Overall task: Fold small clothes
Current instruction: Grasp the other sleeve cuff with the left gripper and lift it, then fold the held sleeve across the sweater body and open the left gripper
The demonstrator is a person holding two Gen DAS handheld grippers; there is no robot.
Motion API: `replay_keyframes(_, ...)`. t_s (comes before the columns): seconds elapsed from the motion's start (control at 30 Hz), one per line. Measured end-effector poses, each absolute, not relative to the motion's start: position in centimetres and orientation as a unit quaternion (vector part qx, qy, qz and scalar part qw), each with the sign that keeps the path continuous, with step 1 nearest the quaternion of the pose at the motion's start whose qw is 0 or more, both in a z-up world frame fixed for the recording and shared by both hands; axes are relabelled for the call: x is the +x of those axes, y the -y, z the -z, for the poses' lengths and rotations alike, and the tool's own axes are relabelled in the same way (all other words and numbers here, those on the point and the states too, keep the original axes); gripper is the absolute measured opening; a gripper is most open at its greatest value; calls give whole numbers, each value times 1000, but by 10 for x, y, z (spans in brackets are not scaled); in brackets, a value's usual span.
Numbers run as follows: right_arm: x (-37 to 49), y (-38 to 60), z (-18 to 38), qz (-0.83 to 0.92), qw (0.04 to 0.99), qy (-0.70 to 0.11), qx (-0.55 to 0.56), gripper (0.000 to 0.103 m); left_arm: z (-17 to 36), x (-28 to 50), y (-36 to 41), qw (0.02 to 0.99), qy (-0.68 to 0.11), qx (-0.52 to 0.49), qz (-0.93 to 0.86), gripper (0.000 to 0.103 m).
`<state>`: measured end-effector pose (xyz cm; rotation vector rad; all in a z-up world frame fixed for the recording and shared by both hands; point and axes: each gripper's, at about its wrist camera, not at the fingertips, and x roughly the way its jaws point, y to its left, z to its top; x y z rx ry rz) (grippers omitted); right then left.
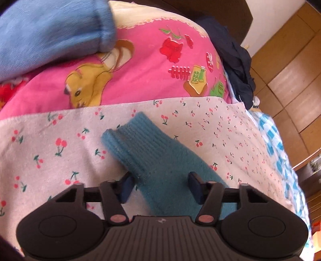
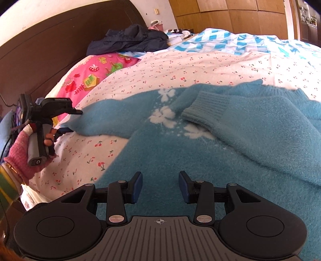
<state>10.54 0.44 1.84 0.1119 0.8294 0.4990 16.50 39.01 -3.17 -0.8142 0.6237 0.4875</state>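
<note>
A fuzzy teal sweater (image 2: 180, 156) with white flower marks lies on a cherry-print sheet (image 2: 200, 64). Its right sleeve (image 2: 236, 112) is folded across the body. Its left sleeve (image 2: 104, 118) stretches out to the left. In the left wrist view that sleeve (image 1: 152, 156) runs between the open jaws of my left gripper (image 1: 160, 186), ribbed cuff pointing away. The left gripper also shows in the right wrist view (image 2: 68, 120), at the sleeve's end. My right gripper (image 2: 160, 186) is open and empty just above the sweater's lower body.
A pink cartoon-print pillow (image 1: 140, 66) lies beyond the sheet, with a light blue garment (image 1: 50, 34) on it. A dark navy garment (image 2: 128, 38) sits by the brown headboard (image 2: 60, 40). A blue-and-white checked cover (image 2: 240, 40) lies further along the bed. Wooden wardrobes (image 2: 230, 14) stand behind.
</note>
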Motion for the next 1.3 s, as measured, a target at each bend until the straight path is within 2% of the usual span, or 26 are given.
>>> replay_keyframes(0.1,104,0,-20,-238,886,-392,66,39,21,169,-378,856,-304,-351,-226,28)
replay_keyframes(0.17,102,5,-21,-239,887,-388,74,39,14,169,-368,862,-305,-343,-215,21)
replay_keyframes(0.37,94,26,-25,-233,892,-376,88,39,-28,174,-315,884,-298,-340,-118,17)
replay_keyframes(0.57,87,63,-24,-200,901,-365,125,39,-88,190,-204,908,-287,-304,43,17)
replay_keyframes(0.7,84,96,-20,-167,904,-359,163,39,-108,201,-111,903,-300,-271,147,17)
replay_keyframes(0.83,86,131,-18,-120,906,-359,191,39,-97,209,-12,888,-340,-213,223,17)
replay_keyframes(0.97,88,165,-18,-77,903,-357,228,41,-62,207,61,867,-401,-144,258,25)
replay_keyframes(1.07,90,186,-15,-66,889,-363,270,41,-41,204,80,850,-439,-127,261,27)
replay_keyframes(1.17,92,194,-13,-69,880,-365,296,41,-42,194,77,850,-445,-121,255,30)
replay_keyframes(1.3,88,196,-18,-60,888,-350,293,41,-63,174,56,877,-404,-82,246,43)
